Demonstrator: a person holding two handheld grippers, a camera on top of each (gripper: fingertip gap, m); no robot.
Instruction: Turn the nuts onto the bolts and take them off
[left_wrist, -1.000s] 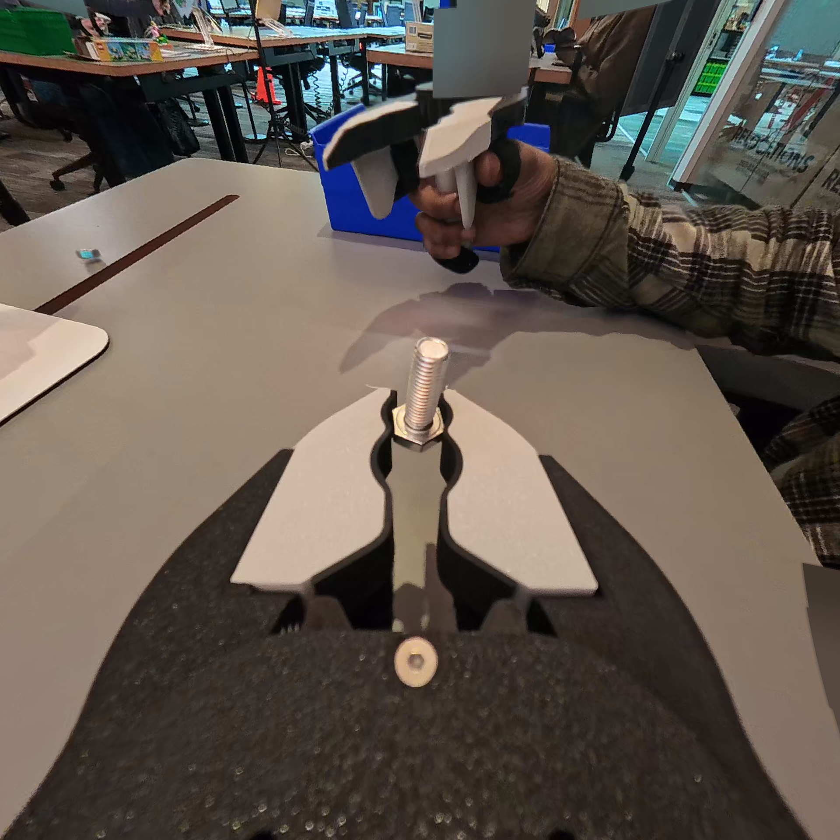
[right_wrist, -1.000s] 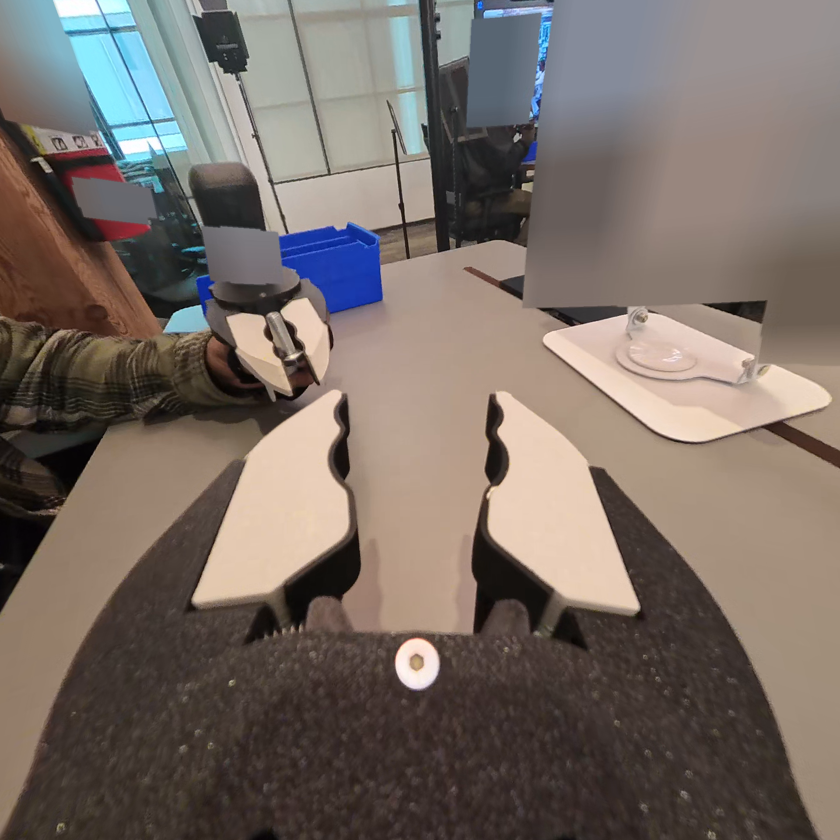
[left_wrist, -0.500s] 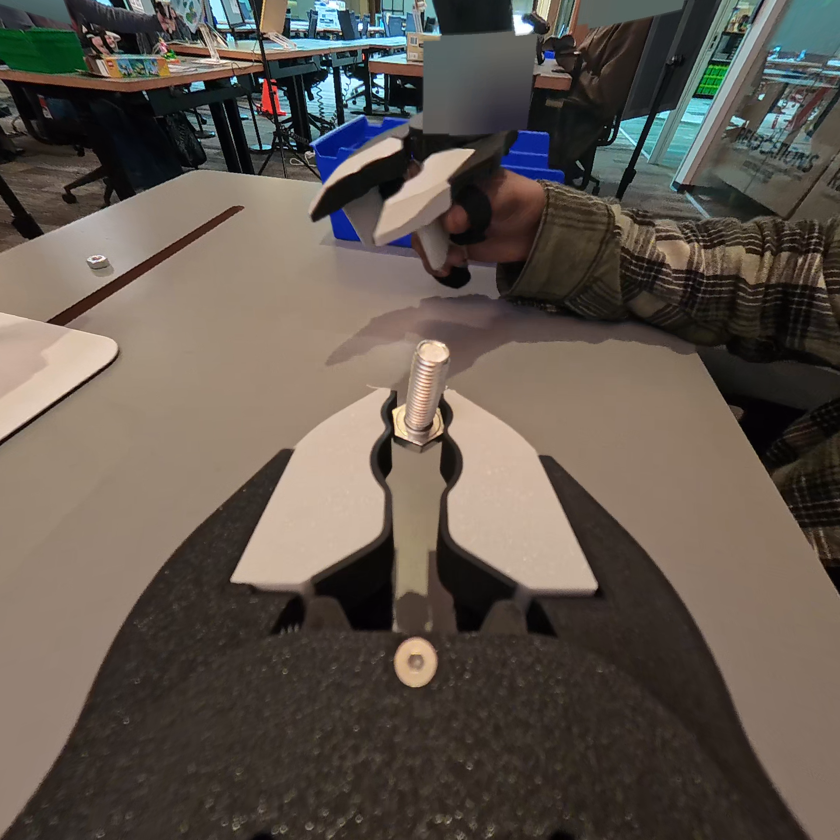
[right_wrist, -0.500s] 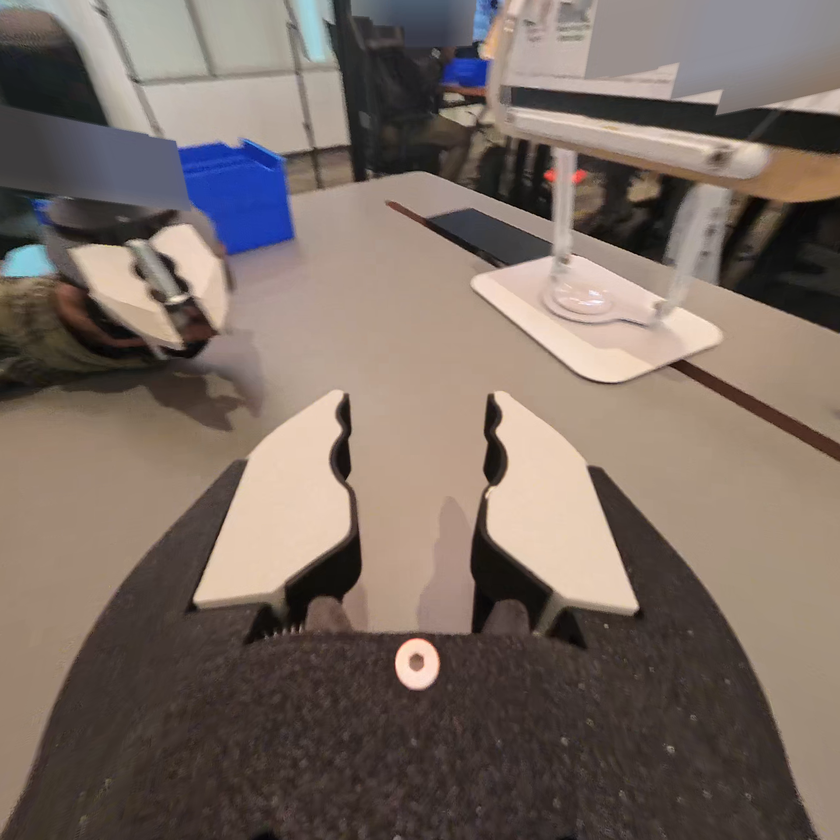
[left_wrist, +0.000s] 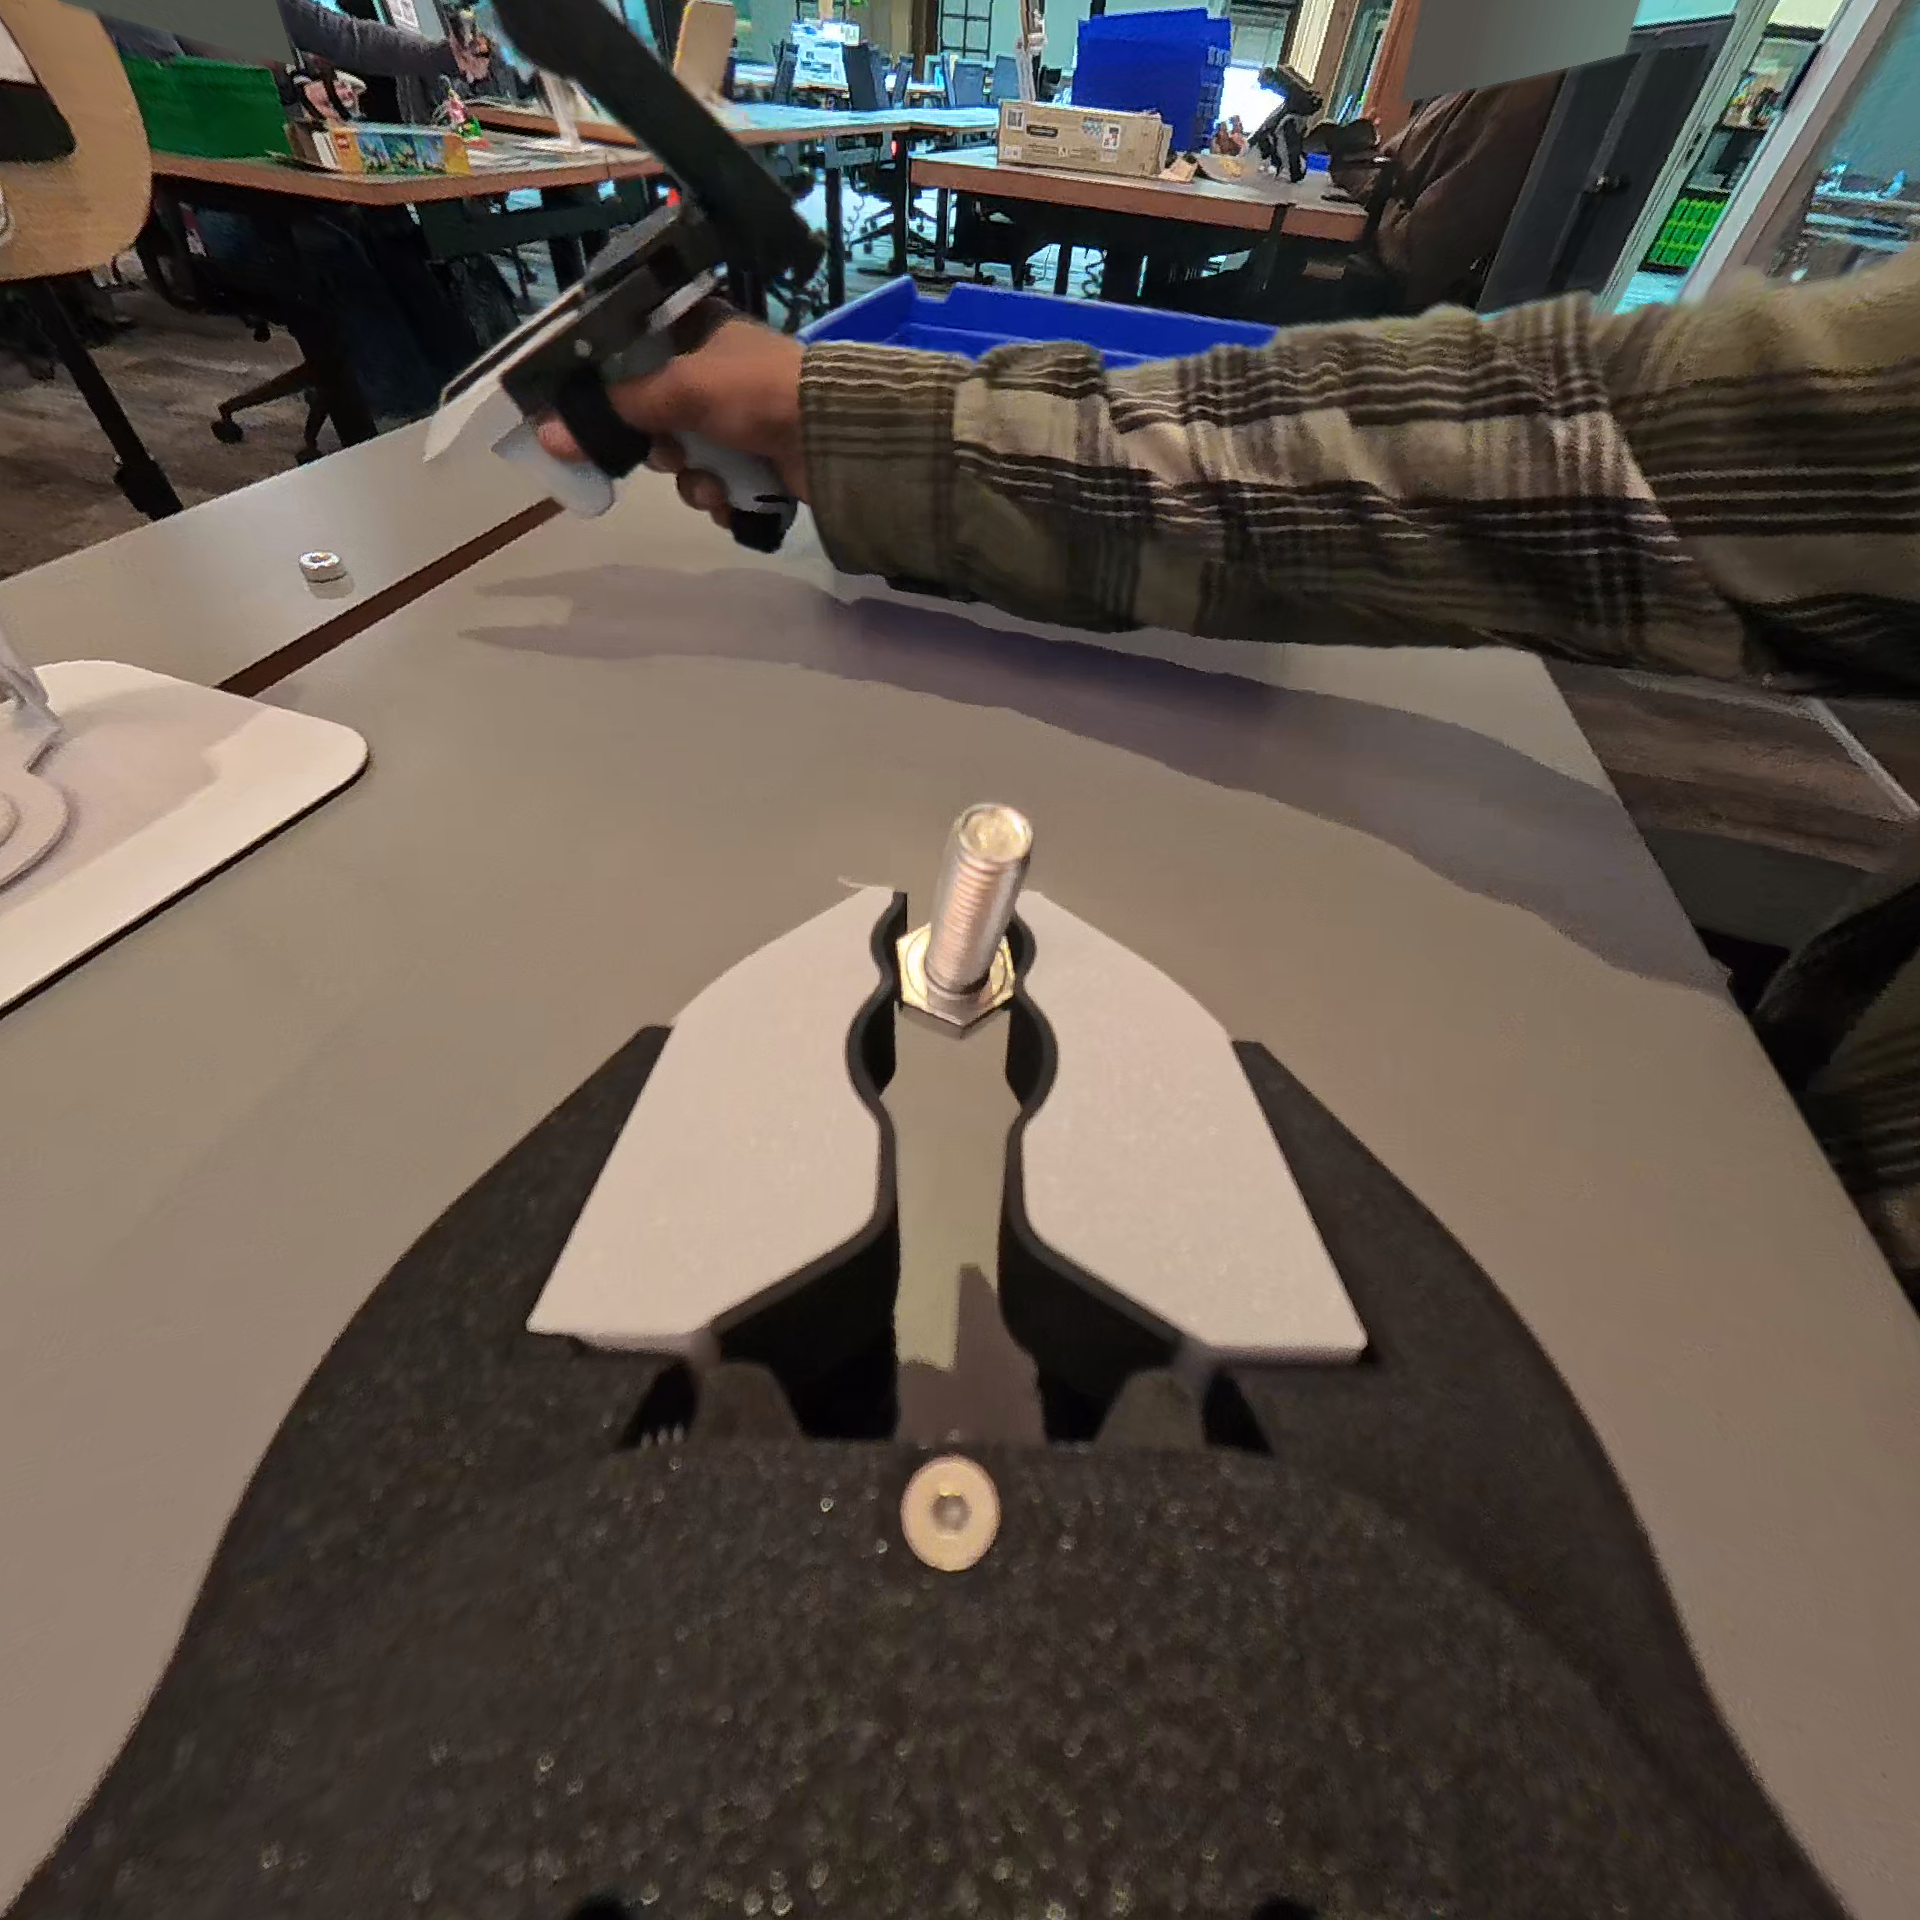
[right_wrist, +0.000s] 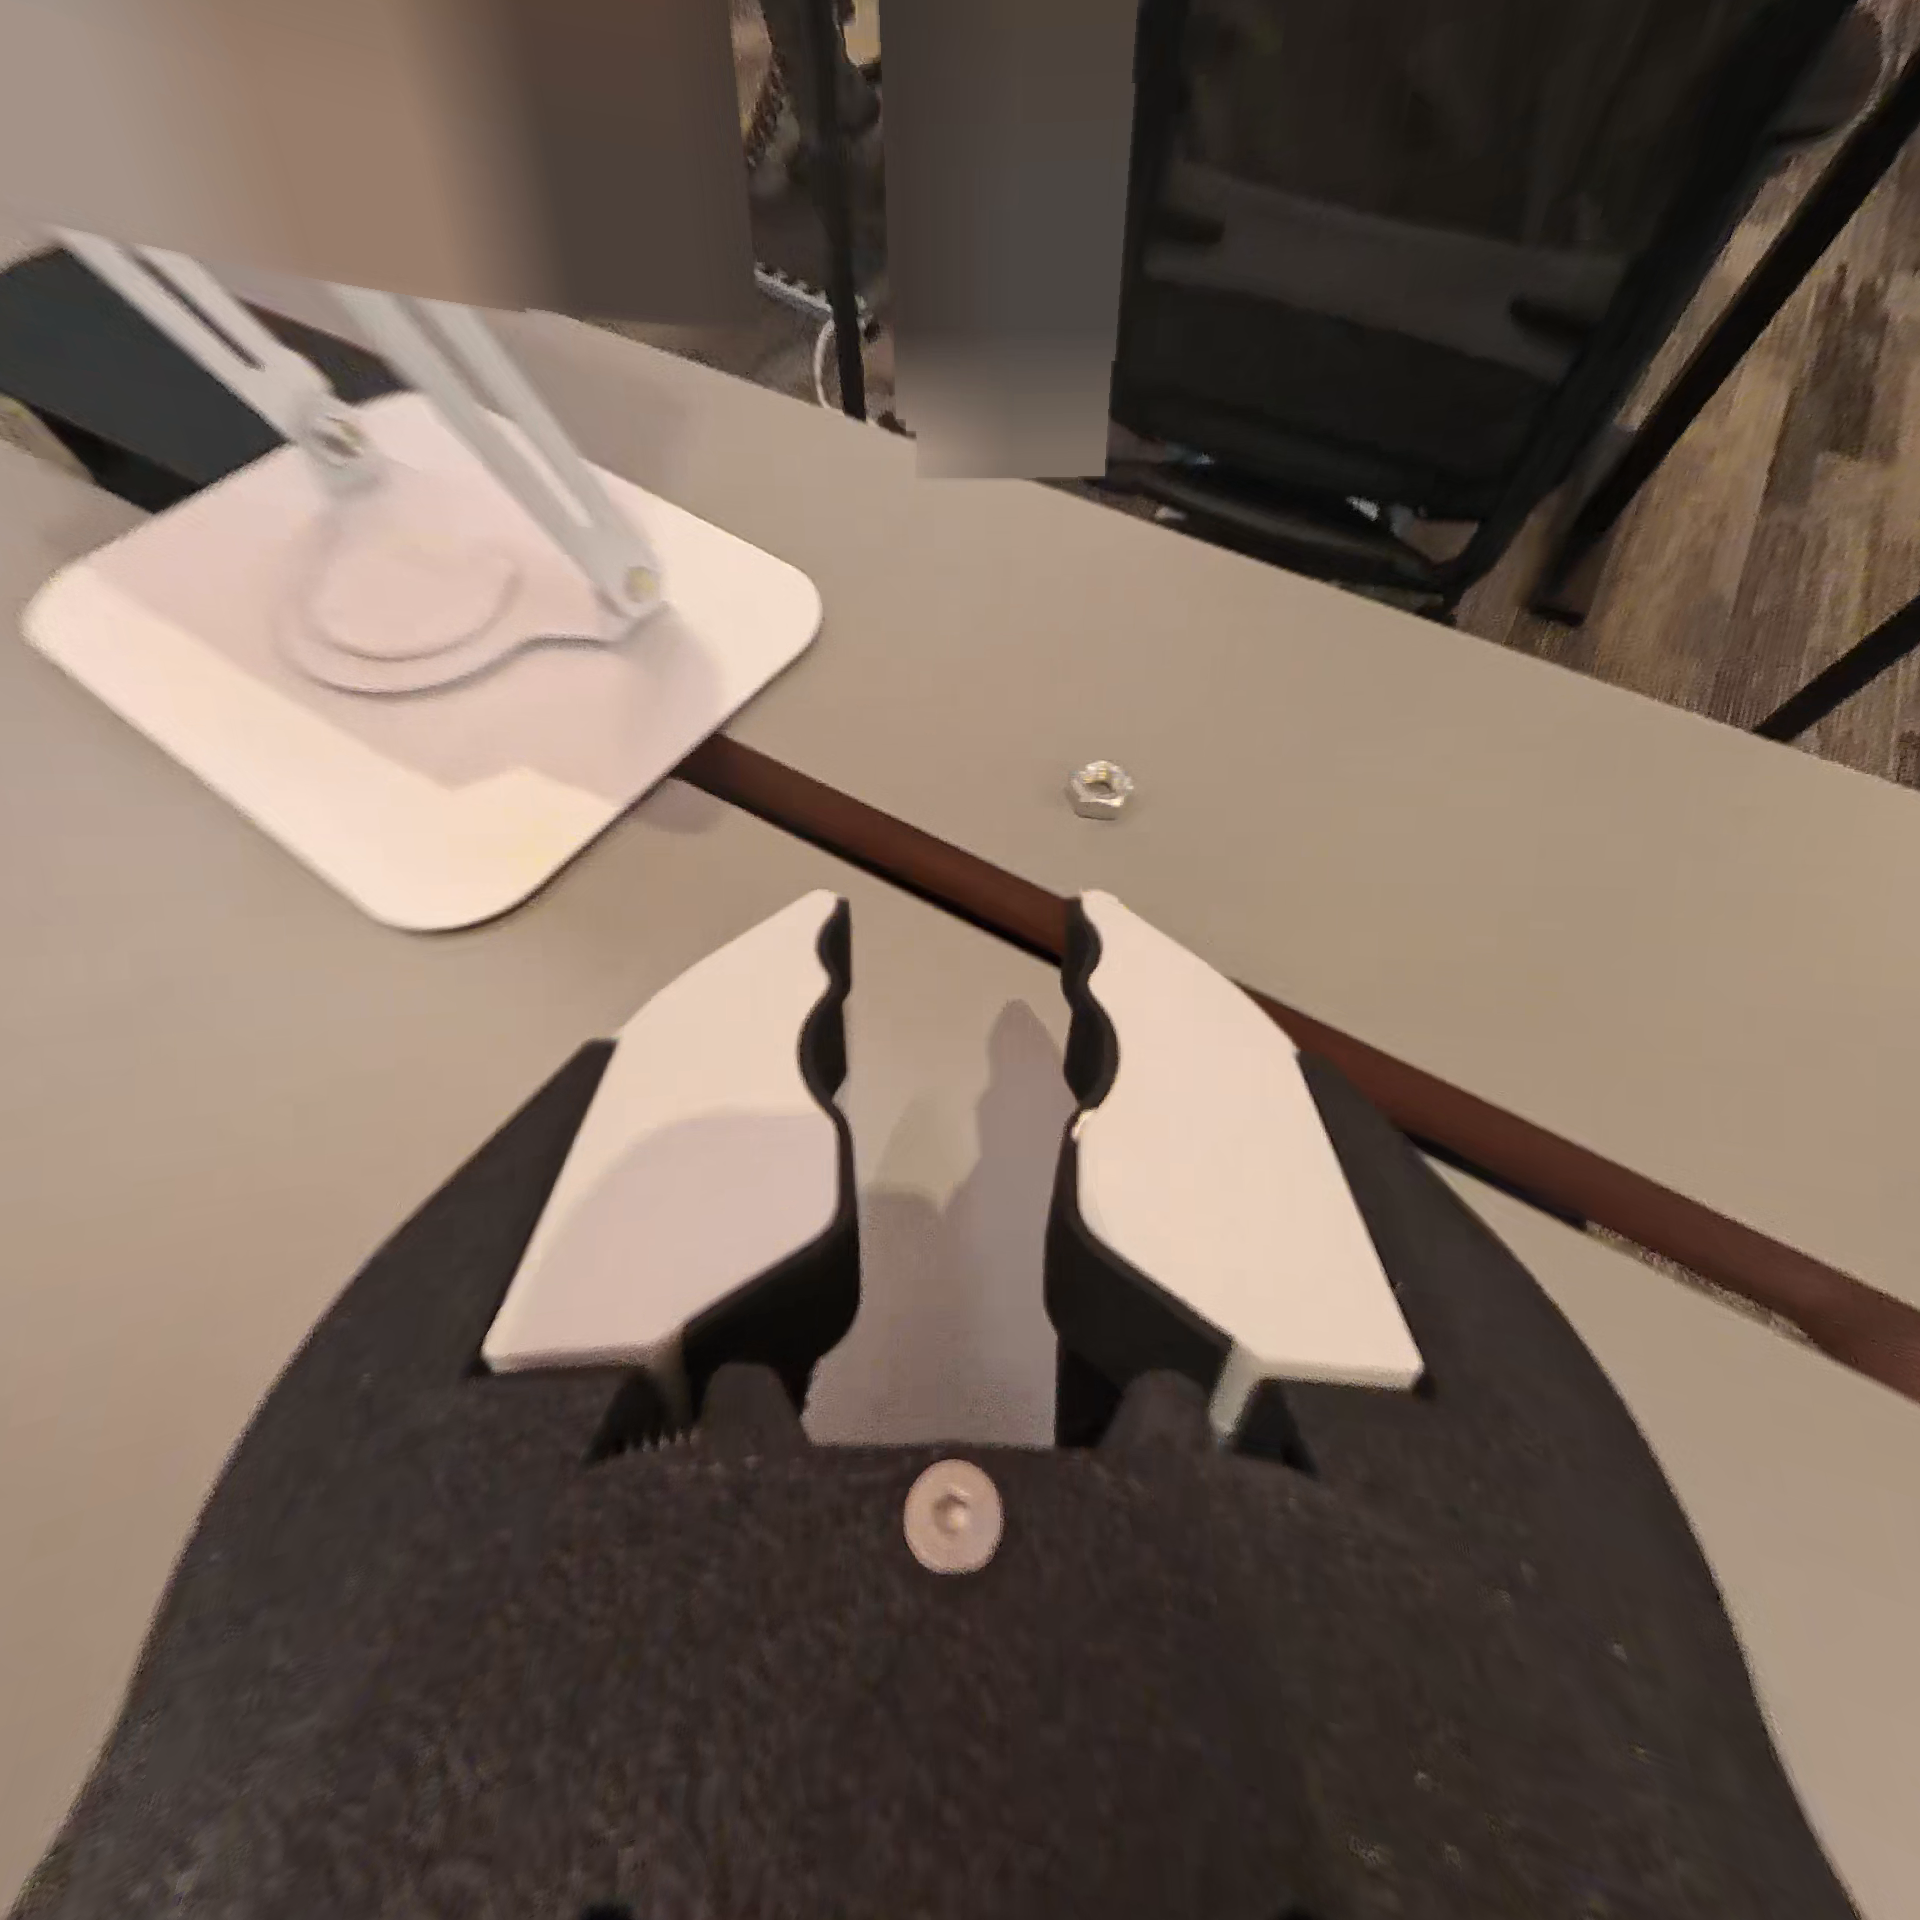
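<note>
My left gripper (left_wrist: 956, 935) is shut on the hex head of a silver bolt (left_wrist: 977, 894), whose threaded shank points up and away above the grey table (left_wrist: 727, 790). A loose silver nut (left_wrist: 324, 566) lies far left on the table, beyond a dark seam. My right gripper (right_wrist: 956, 935) is open and empty, hovering over the seam with the nut (right_wrist: 1101, 790) a short way ahead of its fingertips. It also shows in the left wrist view (left_wrist: 540, 405), held by a hand in a plaid sleeve and aimed left toward the nut.
A white stand base (right_wrist: 416, 644) with an arm sits left of the nut, also at the left edge of the left wrist view (left_wrist: 156, 790). A blue bin (left_wrist: 1029, 322) stands behind the sleeve. A dark seam (right_wrist: 1351, 1081) crosses the table. A chair (right_wrist: 1351, 260) stands past the far edge. Tip to tip, the grippers are about 40 centimetres apart.
The right gripper has swung away from facing the left gripper, across the table toward the loose nut, still open. The left gripper keeps hold of the bolt and has shifted little.
</note>
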